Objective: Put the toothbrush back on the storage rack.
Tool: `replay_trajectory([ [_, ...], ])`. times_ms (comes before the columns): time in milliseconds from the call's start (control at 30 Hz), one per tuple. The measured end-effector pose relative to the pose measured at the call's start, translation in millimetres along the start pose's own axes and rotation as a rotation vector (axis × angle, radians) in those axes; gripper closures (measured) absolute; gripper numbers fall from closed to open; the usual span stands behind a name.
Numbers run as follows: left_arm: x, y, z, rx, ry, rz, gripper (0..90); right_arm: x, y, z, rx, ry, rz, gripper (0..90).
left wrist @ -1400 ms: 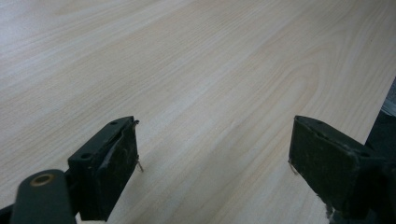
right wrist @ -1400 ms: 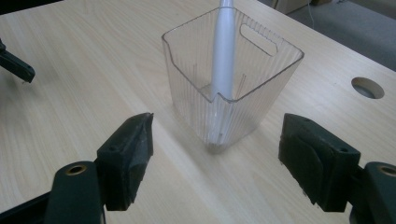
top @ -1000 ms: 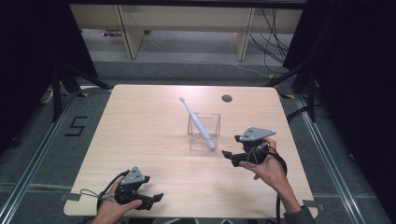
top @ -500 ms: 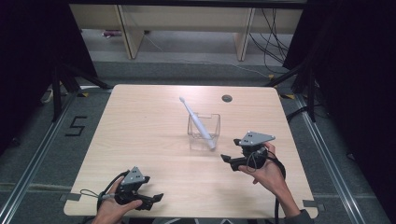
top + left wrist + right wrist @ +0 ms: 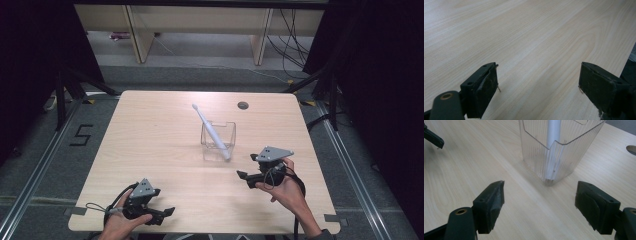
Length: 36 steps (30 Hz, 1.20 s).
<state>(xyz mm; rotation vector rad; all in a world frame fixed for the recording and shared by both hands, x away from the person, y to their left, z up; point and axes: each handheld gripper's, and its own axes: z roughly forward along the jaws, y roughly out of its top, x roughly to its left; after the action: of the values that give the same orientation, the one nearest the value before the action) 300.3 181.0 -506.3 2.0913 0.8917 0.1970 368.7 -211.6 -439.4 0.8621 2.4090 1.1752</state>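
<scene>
Right gripper [image 5: 540, 202]: jaws stand wide apart, nothing between them but bare table; they have just been opening a little further. In the right gripper view they frame the near corner of the clear ribbed cup [image 5: 559, 147], which stands just ahead of the tips, not touching either pad. In the high view this gripper [image 5: 248, 175] sits near the cup's right front corner, the hand [image 5: 282, 185] behind it.

Left gripper [image 5: 539, 90]: jaws also spread wide, empty, pointing across plain wood. In the high view it [image 5: 165, 212] rests at the near left edge of the table [image 5: 150, 130], well apart from the cup.

The toothbrush [image 5: 211, 131] stands in the cup [image 5: 218, 142], handle end down in the front right corner, shaft leaning back and to the left, head well above the rim. It looks set in place and free of both grippers.

Risks from here, as I judge them:
- The cup is light, clear plastic, and the brush leans far out over one side. A nudge from the right gripper's jaws while pulling away could tip the lot over, toward the lean.
- The open jaw tips point at the cup's corner; any forward drift would push it along the smooth wood.
- The cable trailing from the right gripper could catch the cup on a sideways sweep.
- A small round hole [image 5: 243, 105] in the table lies behind the cup; no threat unless the cup gets pushed far.
</scene>
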Motion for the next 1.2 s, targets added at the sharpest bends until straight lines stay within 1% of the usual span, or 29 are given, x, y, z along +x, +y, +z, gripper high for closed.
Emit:
replay_trajectory([
  [33,0.2,0.1,-0.3,0.003,0.000,0.001,14.9,0.0,-0.5,-0.4,0.001,0.001,0.005,24.1],
  [67,0.2,0.0,-0.1,0.000,0.000,-0.001,14.9,0.1,-1.1,-0.6,-0.006,-0.009,-0.006,24.1],
  [133,0.3,-0.1,0.1,0.002,-0.001,-0.002,14.9,1.0,-2.6,-1.9,0.008,0.003,0.012,24.1],
  [167,0.3,0.0,0.2,0.003,-0.001,-0.002,14.9,0.5,-3.8,-1.9,0.003,0.001,0.002,24.1],
  [200,0.4,0.1,0.3,0.005,-0.001,0.002,14.9,1.4,-4.8,-3.1,0.000,-0.014,0.011,23.9],
  [233,0.3,0.1,0.4,0.004,-0.001,0.001,14.9,1.0,-6.5,-3.2,0.003,-0.002,0.011,23.7],
  [267,1.3,0.2,-0.4,0.016,0.000,0.013,14.9,2.3,-8.0,-4.5,0.013,-0.001,0.031,23.7],
  [300,1.3,0.2,-0.5,0.015,0.001,0.011,14.9,0.2,-9.7,-4.1,0.002,-0.016,0.002,23.7],
  [333,0.4,0.0,0.0,0.004,0.001,-0.005,14.9,0.7,-11.2,-3.8,0.002,-0.013,0.009,23.7],
  [367,1.5,0.1,-0.9,0.014,0.004,0.008,14.9,1.9,-13.4,-4.3,0.016,-0.008,0.028,23.6],
  [400,1.5,0.1,-0.5,0.007,0.004,0.006,14.9,1.7,-14.8,-4.3,0.017,-0.002,0.028,23.7],
  [433,0.8,0.1,-0.1,0.003,0.003,-0.003,14.9,1.2,-16.4,-4.1,0.017,-0.008,0.012,23.6],
  [500,0.4,-0.1,0.0,0.002,0.000,-0.004,14.9,2.4,-20.2,-3.7,0.021,-0.005,0.027,23.6],
  [533,0.4,-0.1,0.1,0.002,0.000,-0.004,14.9,4.7,-22.1,-3.8,0.032,-0.003,0.054,23.7],
  [567,0.4,-0.1,0.1,0.003,0.001,-0.004,14.9,1.7,-23.1,-3.6,0.022,-0.005,0.013,23.6],
  [600,0.4,-0.1,0.1,0.003,0.000,-0.003,14.9,3.4,-24.7,-3.8,0.033,-0.001,0.043,23.6],
  [633,0.5,-0.2,0.1,0.002,0.000,-0.004,14.9,2.7,-25.5,-3.5,0.035,0.009,0.029,23.6],
  [667,1.5,0.0,-0.9,0.015,0.003,0.008,14.9,2.9,-27.1,-4.2,0.038,0.003,0.036,23.5],
  [700,1.5,0.0,-0.6,0.012,0.004,0.004,14.9,2.2,-28.0,-4.2,0.034,0.006,0.028,23.5],
  [733,1.5,-0.1,-0.4,0.012,0.004,0.002,14.9,3.1,-29.1,-5.1,0.032,0.003,0.043,23.5],
  [767,1.6,-0.1,-0.5,0.014,0.002,0.004,14.9,1.8,-30.3,-4.9,0.030,-0.001,0.028,23.5],
  [867,1.6,0.0,-0.5,0.014,0.002,0.005,14.9,2.2,-33.4,-5.5,0.040,0.009,0.050,23.4],
  [900,1.8,0.0,-0.3,0.012,0.004,0.004,14.9,1.7,-34.5,-5.2,0.040,0.008,0.041,23.4],
  [933,1.8,-0.1,-0.2,0.011,0.003,-0.001,14.9,2.1,-35.4,-5.6,0.046,0.009,0.047,23.4],
  [967,1.8,-0.1,-0.2,0.010,0.003,0.000,14.9,1.7,-36.7,-5.1,0.038,0.009,0.045,23.2],
  [1067,1.9,0.0,-0.2,0.015,0.003,0.006,14.9,2.8,-39.4,-6.8,0.049,0.008,0.063,23.2],
  [1100,0.9,-0.1,0.5,0.006,0.002,-0.005,14.9,3.2,-39.8,-7.3,0.060,0.008,0.067,23.0],
  [1133,1.9,0.0,-0.1,0.017,0.011,0.008,14.9,2.1,-40.5,-7.5,0.047,0.000,0.043,23.1],
  [1200,1.6,0.0,-0.7,0.017,0.003,0.008,14.9,2.8,-42.1,-8.1,0.046,0.012,0.058,23.0],
])
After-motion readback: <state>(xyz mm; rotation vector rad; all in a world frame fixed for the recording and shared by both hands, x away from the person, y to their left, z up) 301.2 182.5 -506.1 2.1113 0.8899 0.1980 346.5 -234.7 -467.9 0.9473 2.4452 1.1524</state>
